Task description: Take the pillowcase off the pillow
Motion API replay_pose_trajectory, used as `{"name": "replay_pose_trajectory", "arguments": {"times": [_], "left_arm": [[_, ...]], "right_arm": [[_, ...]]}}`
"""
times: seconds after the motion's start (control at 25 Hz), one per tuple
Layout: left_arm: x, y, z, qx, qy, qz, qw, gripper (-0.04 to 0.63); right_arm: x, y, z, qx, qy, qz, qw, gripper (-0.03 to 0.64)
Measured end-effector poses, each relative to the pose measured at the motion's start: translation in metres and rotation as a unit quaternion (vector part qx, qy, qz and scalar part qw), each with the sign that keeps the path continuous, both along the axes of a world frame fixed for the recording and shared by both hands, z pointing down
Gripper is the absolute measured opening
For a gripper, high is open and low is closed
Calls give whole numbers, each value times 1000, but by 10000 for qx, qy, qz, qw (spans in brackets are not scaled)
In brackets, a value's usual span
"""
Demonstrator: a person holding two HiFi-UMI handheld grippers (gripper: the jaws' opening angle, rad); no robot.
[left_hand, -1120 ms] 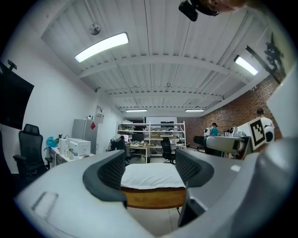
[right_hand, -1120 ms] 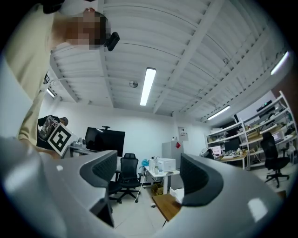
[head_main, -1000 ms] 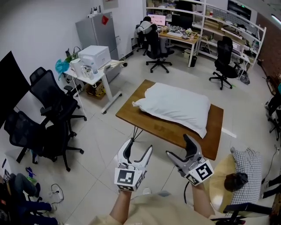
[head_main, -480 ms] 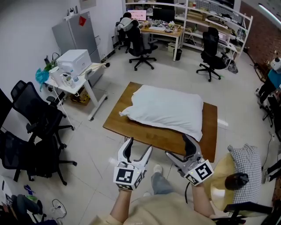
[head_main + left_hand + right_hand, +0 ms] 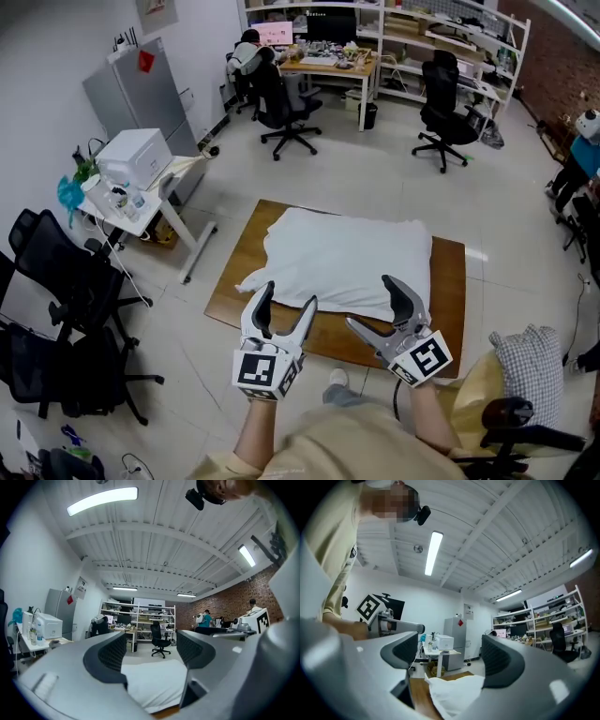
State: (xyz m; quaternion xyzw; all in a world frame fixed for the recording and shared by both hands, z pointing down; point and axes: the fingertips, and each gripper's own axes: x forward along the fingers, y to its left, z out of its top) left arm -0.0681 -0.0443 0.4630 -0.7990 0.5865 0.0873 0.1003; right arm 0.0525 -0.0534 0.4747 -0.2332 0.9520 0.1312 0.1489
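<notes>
the pillow (image 5: 342, 262), in its white pillowcase, lies flat on a brown wooden table (image 5: 448, 292) in the middle of the head view, one corner hanging out toward the table's left edge. both tongs sit in the lower middle of that frame, in front of the table's near edge and apart from the pillow.

the left gripper (image 5: 287, 298) has its jaws spread with nothing between them; in the left gripper view the pillow (image 5: 154, 681) shows through the gap, farther off. the right gripper (image 5: 370, 302) is spread wide as well and holds nothing; in the right gripper view the pillow (image 5: 454, 691) and a strip of table (image 5: 419, 698) sit low in the frame beyond the jaws.

at the left of the head view stand black office chairs (image 5: 66, 281) and a white printer (image 5: 134, 157) on a small side table. a person (image 5: 248, 52) sits at a desk at the top. a checked cushion (image 5: 525, 361) shows at lower right.
</notes>
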Motion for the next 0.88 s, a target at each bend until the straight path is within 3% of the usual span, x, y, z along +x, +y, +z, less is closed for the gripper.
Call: {"name": "replay_pose_trajectory", "arguments": {"times": [0.16,0.44,0.68,0.88], "left_arm": [[1,-63,-7,-80,-102,86,9999,342],[2,-146,5,-15,-162,146,9998,342],[-48,-221,14,-312,-195,152,9992,342],[-93,-252,19,-527,-326,417,9972,342]], "right_arm": [[8,-56,-17,24,-130,132,9998,413],[13,-151,0,-174,-167,190,9995,413],[-35,-223,10,-512,-28,285,9983,413],[-82,-255,11,-630,154,457,9968,413]]}}
